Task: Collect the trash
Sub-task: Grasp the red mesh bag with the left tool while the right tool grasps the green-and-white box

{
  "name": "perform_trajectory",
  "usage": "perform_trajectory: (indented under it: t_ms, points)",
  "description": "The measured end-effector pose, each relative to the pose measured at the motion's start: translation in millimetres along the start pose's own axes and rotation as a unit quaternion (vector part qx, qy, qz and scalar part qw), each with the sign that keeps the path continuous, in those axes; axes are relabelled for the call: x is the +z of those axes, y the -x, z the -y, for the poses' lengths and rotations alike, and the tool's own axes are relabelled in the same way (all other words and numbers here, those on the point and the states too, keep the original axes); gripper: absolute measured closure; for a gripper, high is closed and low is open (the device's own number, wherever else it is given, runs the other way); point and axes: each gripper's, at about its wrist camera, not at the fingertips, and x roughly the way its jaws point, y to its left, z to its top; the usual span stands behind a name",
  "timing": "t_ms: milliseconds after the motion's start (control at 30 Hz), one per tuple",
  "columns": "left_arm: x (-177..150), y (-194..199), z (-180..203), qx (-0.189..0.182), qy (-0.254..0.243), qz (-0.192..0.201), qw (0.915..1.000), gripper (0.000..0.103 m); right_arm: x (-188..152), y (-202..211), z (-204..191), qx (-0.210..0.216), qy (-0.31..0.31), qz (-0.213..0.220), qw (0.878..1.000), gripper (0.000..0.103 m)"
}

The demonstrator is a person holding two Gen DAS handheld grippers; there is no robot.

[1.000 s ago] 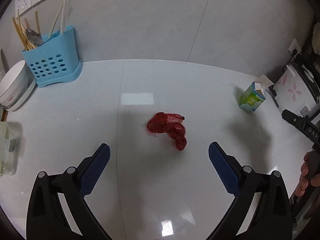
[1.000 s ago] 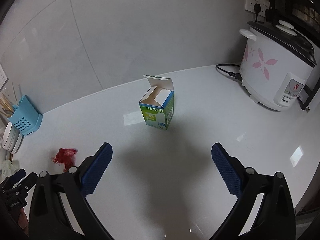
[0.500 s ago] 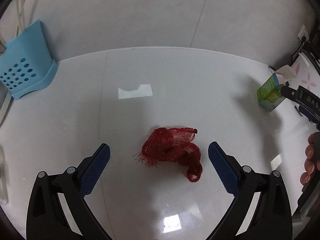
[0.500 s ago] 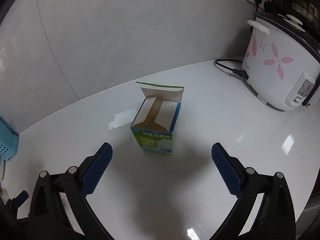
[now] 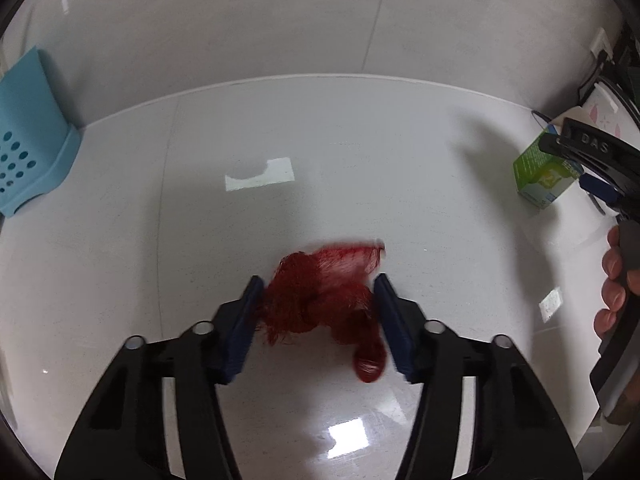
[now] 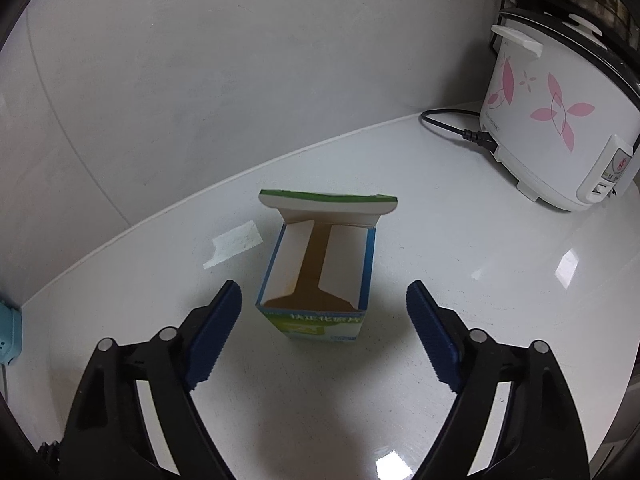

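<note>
A crumpled red mesh net bag lies on the white counter. My left gripper has closed around it, with both blue pads pressing its sides. A small green and white carton stands upright with its top flap open. My right gripper is open, its fingers on either side of the carton and apart from it. The carton also shows at the right edge of the left wrist view, behind the right gripper's black frame.
A white rice cooker with pink flowers stands at the back right, its black cord trailing on the counter. A blue utensil holder stands at the far left against the tiled wall.
My left gripper moved down onto the red net bag and closed on it. My right gripper moved closer to the carton, which now sits between its narrowing fingers.
</note>
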Motion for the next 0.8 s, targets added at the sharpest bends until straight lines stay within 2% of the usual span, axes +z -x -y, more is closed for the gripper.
perform_trajectory:
  t_ms: [67, 167, 500, 800]
  points:
    - [-1.2, 0.8, 0.2, 0.003, 0.0, -0.001, 1.0, 0.069, 0.9, -3.5, -0.3, 0.001, 0.002, -0.004, 1.0, 0.042]
    - [-4.2, 3.6, -1.2, 0.005, 0.0, -0.001, 1.0, 0.071, -1.3, -7.1, -2.7, -0.001, 0.013, -0.014, 1.0, 0.056]
    - [-5.0, 14.8, -11.6, 0.01, 0.007, 0.011, 0.9999, 0.076, -11.7, 12.1, 0.2, 0.028, 0.039, 0.004, 0.999, 0.058]
    - [-15.9, 30.8, 1.2, 0.013, 0.009, 0.019, 0.9997, 0.076, -23.6, 31.9, 10.2, 0.053, 0.059, 0.012, 0.997, 0.058]
